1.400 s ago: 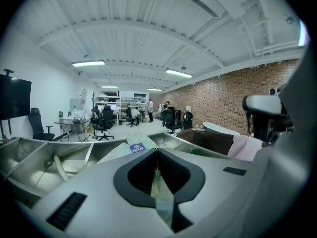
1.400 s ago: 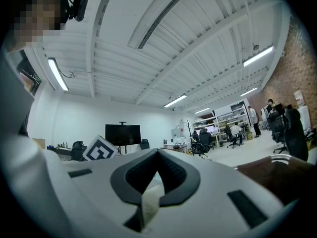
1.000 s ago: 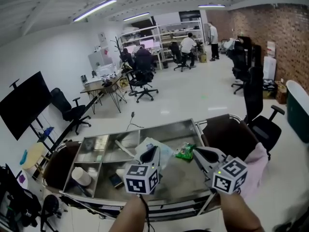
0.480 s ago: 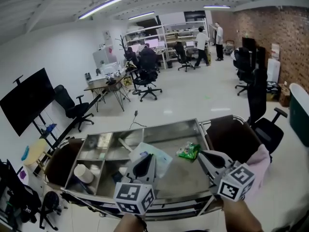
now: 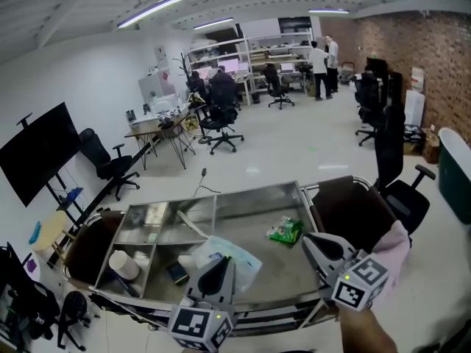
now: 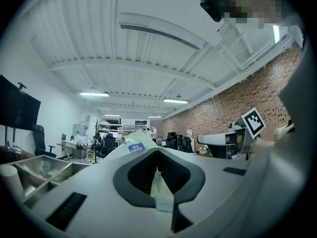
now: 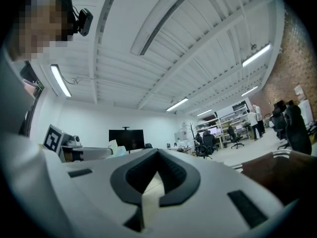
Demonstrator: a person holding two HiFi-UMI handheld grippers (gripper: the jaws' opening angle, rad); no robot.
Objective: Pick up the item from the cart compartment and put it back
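Pale grey left gripper (image 5: 220,265), right gripper (image 5: 309,240), marker cubes (image 5: 359,282) (black-and-white squares)

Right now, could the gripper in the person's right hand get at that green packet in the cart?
Probably yes. The green packet lies uncovered in the cart's big compartment, just beyond the right gripper, nothing between them. Its jaws look shut, so they must open first.

Head view looks down over left gripper (image 5: 220,262) and right gripper (image 5: 310,241) onto the cart (image 5: 257,190); gripper views face level, sharing the office (image 5: 243,65) beyond.
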